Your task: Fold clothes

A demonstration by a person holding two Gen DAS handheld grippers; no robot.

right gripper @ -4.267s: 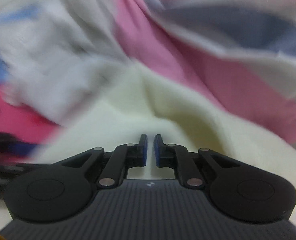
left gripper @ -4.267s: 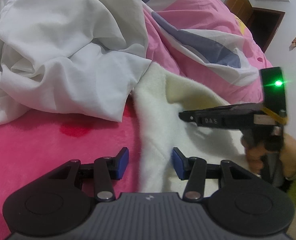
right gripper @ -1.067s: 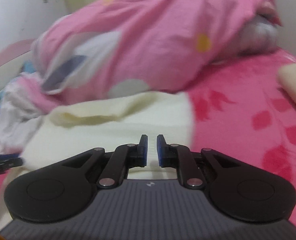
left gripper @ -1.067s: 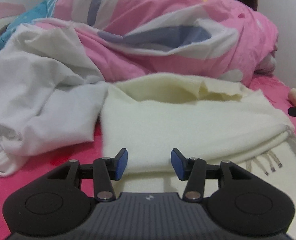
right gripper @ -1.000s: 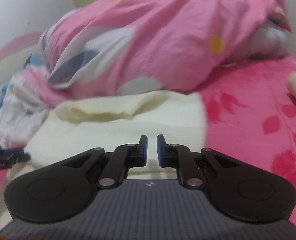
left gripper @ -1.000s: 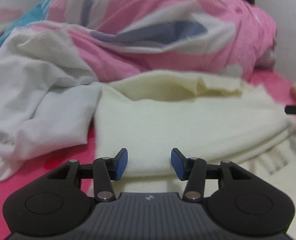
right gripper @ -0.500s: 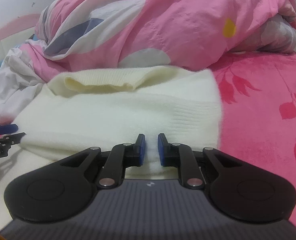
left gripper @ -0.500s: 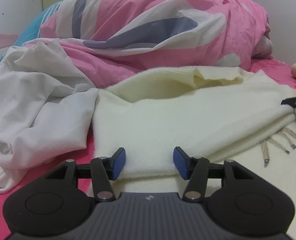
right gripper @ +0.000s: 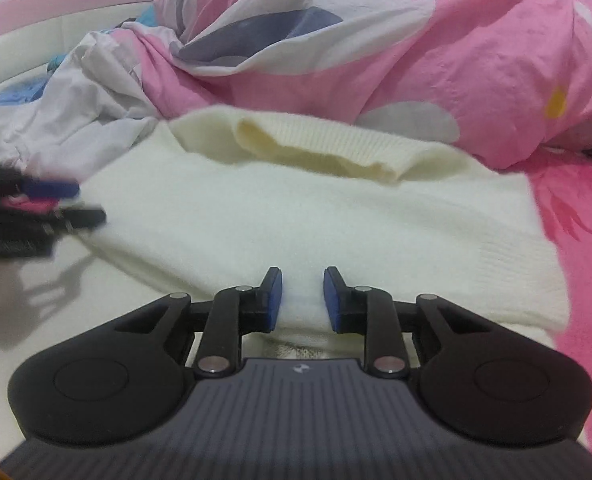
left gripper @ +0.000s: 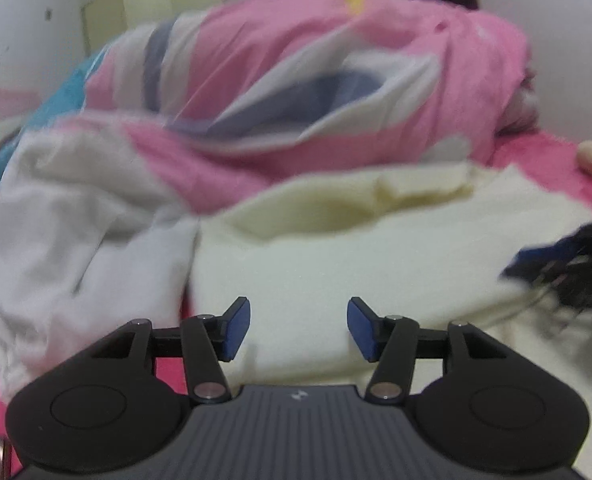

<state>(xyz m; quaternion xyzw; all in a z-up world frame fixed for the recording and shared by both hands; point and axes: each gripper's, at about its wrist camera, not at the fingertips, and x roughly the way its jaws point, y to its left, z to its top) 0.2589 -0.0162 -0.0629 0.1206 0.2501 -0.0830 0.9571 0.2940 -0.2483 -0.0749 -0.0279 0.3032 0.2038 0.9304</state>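
Note:
A cream knitted sweater (right gripper: 296,216) lies folded on the pink bed, its ribbed hem toward the duvet. My right gripper (right gripper: 303,300) sits at the sweater's near folded edge. It is narrowly open, and a ridge of the cream cloth stands between its blue pads. In the blurred left wrist view, my left gripper (left gripper: 299,328) is wide open over the left part of the sweater (left gripper: 355,264), with nothing between its fingers. The right gripper (left gripper: 567,268) shows as a dark blur at the right edge. The left gripper (right gripper: 36,216) is a blur at the left of the right wrist view.
A crumpled white garment (left gripper: 76,232) lies left of the sweater and touches its edge. A bulky pink, white and grey duvet (right gripper: 415,60) rises right behind the sweater. The pink flowered sheet (right gripper: 583,200) extends to the right. A pale bed frame (right gripper: 36,52) curves at the far left.
The right gripper's jaws have widened from nearly shut. The two grippers have come closer together over the sweater. The left wrist view has gone blurry with motion.

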